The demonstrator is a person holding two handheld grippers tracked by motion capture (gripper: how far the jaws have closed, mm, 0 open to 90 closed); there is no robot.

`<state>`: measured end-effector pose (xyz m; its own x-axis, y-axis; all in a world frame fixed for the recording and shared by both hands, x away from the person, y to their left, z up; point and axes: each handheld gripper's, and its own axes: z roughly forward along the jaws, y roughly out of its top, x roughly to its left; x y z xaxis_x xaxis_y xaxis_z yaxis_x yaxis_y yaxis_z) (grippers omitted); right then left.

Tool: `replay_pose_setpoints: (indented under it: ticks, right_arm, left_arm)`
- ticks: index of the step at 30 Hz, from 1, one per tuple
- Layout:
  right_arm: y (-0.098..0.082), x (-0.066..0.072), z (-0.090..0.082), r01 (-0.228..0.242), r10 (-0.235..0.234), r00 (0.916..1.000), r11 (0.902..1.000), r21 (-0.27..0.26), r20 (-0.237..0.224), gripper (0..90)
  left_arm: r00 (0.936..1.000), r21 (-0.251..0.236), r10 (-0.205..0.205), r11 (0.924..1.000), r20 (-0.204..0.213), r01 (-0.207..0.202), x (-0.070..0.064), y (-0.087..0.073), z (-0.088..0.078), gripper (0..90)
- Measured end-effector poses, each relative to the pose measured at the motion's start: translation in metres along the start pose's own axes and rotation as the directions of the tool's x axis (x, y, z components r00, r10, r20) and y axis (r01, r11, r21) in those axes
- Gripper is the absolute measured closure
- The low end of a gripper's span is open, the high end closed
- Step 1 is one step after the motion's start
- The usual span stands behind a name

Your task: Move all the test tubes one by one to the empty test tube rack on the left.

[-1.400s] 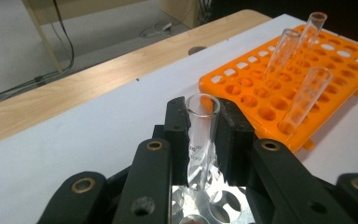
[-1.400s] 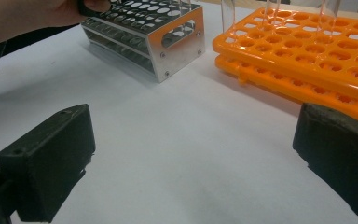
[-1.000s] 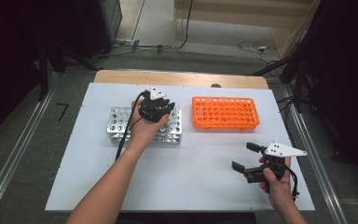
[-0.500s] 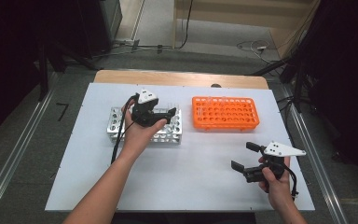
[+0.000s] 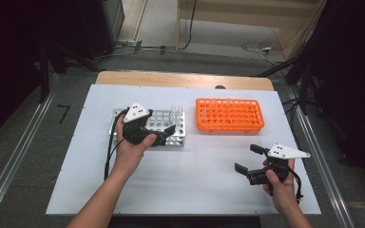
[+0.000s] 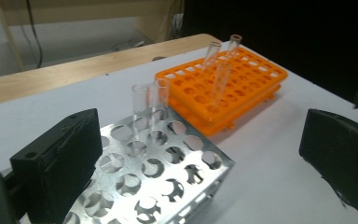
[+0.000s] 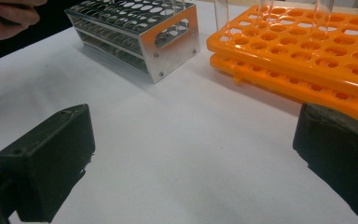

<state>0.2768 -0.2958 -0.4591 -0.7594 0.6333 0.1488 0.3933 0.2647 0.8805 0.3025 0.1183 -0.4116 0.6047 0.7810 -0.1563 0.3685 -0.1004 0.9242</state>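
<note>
**Clear test tubes: two in the metal rack, more in the orange one**

High view: the clear plastic test tubes (image 5: 175, 110) stand upright at the perforated aluminium rack's (image 5: 170, 129) far right corner, just beyond the left gripper (image 5: 160, 134), the nearer one; its fingers have just been opening, empty.

Left gripper view: the tubes (image 6: 150, 109) stand ahead between wide fingers (image 6: 58, 161); three more (image 6: 221, 70) lean in the orange plastic rack (image 6: 256, 74).

Right gripper view: the right gripper (image 7: 191, 172) gapes over bare white table (image 7: 191, 140), well short of both racks.

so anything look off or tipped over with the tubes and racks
Nothing stands out. Two clear tubes stand upright in the metal rack; those in the orange rack lean slightly but sit in their holes. No spills.
</note>
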Motion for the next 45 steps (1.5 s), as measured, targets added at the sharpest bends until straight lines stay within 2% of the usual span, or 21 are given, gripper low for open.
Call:
replay_pose_setpoints:
  ticks: [9,14,20,26,32,35,38,45]
  right_arm:
    - [0.001,0.001,0.003,0.005,-0.006,1.0,1.0,0.008,0.006,0.0]
    - [0.001,0.002,0.005,0.005,-0.005,1.0,0.9999,0.011,0.005,0.0]
    - [0.003,0.001,0.006,-0.006,0.006,1.0,1.0,0.007,0.007,0.0]
    - [0.009,-0.002,0.01,-0.012,0.012,0.9999,0.9999,0.0,0.012,0.0]
    - [0.017,-0.007,0.013,-0.035,0.035,0.9992,0.9993,-0.014,0.018,0.0]
    - [0.021,-0.009,0.016,-0.028,0.028,0.9993,0.9995,-0.015,0.023,0.0]
    - [0.025,-0.013,0.02,-0.026,0.027,0.9991,0.9995,-0.019,0.033,0.0]
    - [0.039,-0.029,0.032,-0.058,0.06,0.997,0.998,-0.026,0.049,0.0]
  left_arm:
    - [0.9998,-0.024,0.008,0.9997,0.017,-0.008,-0.012,-0.01,-0.025,0.0]
    - [0.9993,-0.021,0.016,0.9997,0.034,-0.015,-0.021,-0.022,-0.035,0.0]
    - [0.9994,-0.031,0.018,0.9994,0.031,-0.017,-0.026,-0.035,-0.048,0.0]
    - [0.9998,-0.047,0.011,0.9989,0.015,-0.01,-0.025,-0.046,-0.062,0.0]
    - [1.0,-0.046,-0.007,0.9989,0.006,0.007,-0.023,-0.059,-0.068,0.0]
    - [0.9999,-0.052,-0.012,0.9986,0.011,0.012,-0.021,-0.063,-0.072,0.0]
    - [0.9998,-0.047,-0.014,0.9988,0.015,0.015,-0.02,-0.069,-0.076,0.0]
    - [0.9996,-0.049,-0.028,0.9984,0.003,0.028,-0.014,-0.077,-0.083,0.0]
